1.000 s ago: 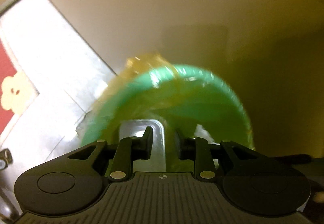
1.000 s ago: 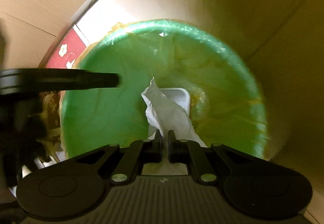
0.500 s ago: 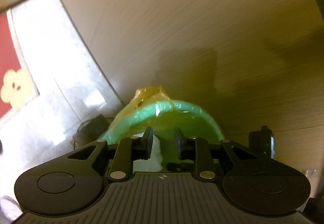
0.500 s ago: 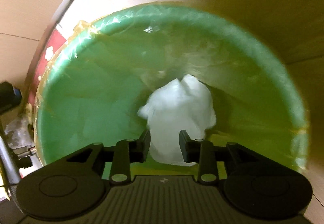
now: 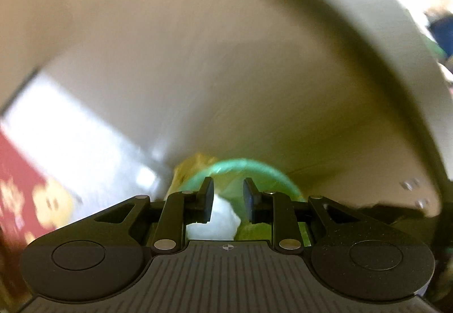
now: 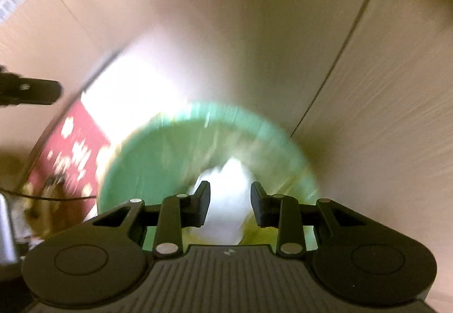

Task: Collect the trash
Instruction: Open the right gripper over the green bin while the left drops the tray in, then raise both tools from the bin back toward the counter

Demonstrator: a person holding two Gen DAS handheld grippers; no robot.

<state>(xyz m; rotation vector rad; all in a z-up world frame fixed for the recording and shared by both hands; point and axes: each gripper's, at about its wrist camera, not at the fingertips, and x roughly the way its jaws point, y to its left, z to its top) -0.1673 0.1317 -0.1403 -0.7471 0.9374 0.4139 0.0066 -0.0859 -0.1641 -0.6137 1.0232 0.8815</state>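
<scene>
Fingers on the right gripper [image 6: 230, 206] stand spread apart and hold nothing. Behind the gap, low in the middle of the frame, white crumpled paper [image 6: 226, 199] lies down inside the green bin [image 6: 141, 160] with its thin plastic liner. The left gripper [image 5: 228, 204] is spread too and empty, with the same white paper [image 5: 218, 221] showing low between its fingers and the bin rim [image 5: 243, 164] just past them. The paper looks very light, soft and squashy, so it should be easy to pinch on any puffy fold. Both views are blurry. A red mat with pale flowers [image 6: 76, 154] lies at the left.
</scene>
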